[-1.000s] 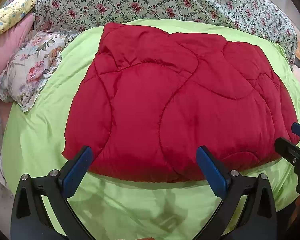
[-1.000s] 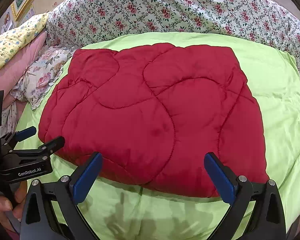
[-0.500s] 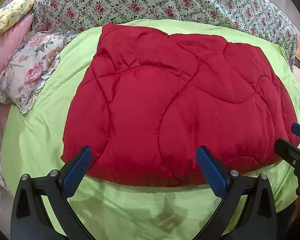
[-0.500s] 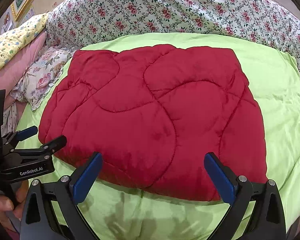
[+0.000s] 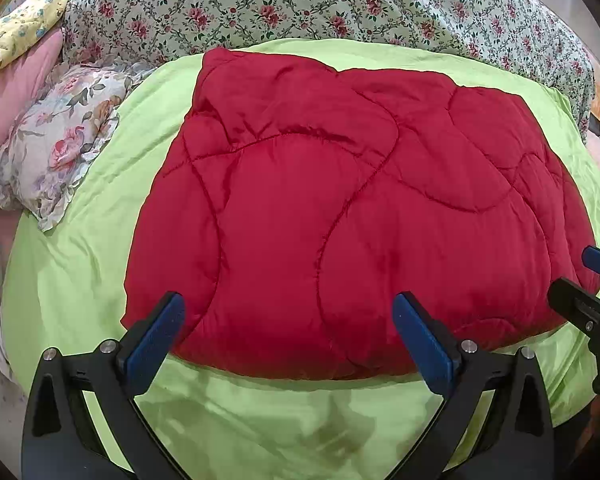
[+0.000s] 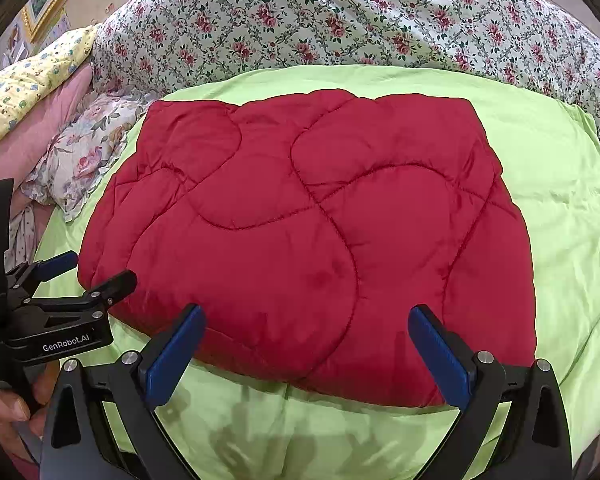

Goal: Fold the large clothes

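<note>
The puffy red quilted garment with curved stitch lines (image 5: pixel 352 220) lies flat on the bright green satin bedcover (image 5: pixel 68 288), already gathered into a thick, roughly rectangular bundle whose long axis runs left to right across the bed. Its near edge sits just ahead of both tools. The left hand-held gripper (image 5: pixel 288 332) has its blue-padded jaws spread wide and holds nothing, facing the left and middle part of that near edge; the right hand-held gripper (image 6: pixel 306 344) is equally wide apart and empty, facing the right part. Each seems about equally near its own corner, so the next fold would probably call for both to bite the near edge together. The fabric looks slick and padded, with rounded, bulging borders and a few creases at the far left corner. Beyond the bedcover lie a rose-patterned floral quilt (image 6: pixel 340 20) and a frilled floral pillow (image 5: pixel 60 148) to the left.
</note>
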Demonstrator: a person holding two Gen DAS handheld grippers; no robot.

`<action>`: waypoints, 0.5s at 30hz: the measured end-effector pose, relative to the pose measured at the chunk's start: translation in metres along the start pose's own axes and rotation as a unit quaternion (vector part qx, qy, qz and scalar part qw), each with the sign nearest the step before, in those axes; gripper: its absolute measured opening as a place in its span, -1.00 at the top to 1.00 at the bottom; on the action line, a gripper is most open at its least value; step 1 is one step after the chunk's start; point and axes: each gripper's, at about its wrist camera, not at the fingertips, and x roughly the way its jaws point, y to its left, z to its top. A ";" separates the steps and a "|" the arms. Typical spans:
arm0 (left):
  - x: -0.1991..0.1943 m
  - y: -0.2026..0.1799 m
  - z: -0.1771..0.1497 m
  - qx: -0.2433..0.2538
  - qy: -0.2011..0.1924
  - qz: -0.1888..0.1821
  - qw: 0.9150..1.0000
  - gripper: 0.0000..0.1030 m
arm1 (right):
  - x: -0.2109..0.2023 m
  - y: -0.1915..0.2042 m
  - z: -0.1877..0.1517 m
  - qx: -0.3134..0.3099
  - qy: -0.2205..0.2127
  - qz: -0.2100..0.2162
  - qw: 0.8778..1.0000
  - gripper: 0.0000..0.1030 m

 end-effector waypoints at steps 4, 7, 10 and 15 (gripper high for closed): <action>0.001 -0.001 0.003 0.002 -0.001 0.000 1.000 -1.00 | 0.000 0.000 0.000 0.000 0.000 0.000 1.000 -0.98; 0.001 -0.002 0.004 0.003 -0.002 0.000 1.000 -1.00 | 0.000 -0.001 0.001 0.000 0.000 0.001 1.000 -0.98; 0.001 -0.002 0.004 0.004 -0.003 0.001 1.000 -1.00 | 0.000 -0.001 0.001 0.000 0.001 0.001 1.000 -0.98; 0.000 -0.002 0.003 0.004 -0.005 0.004 1.000 -1.00 | 0.000 -0.001 0.002 0.000 0.001 0.002 1.000 -0.98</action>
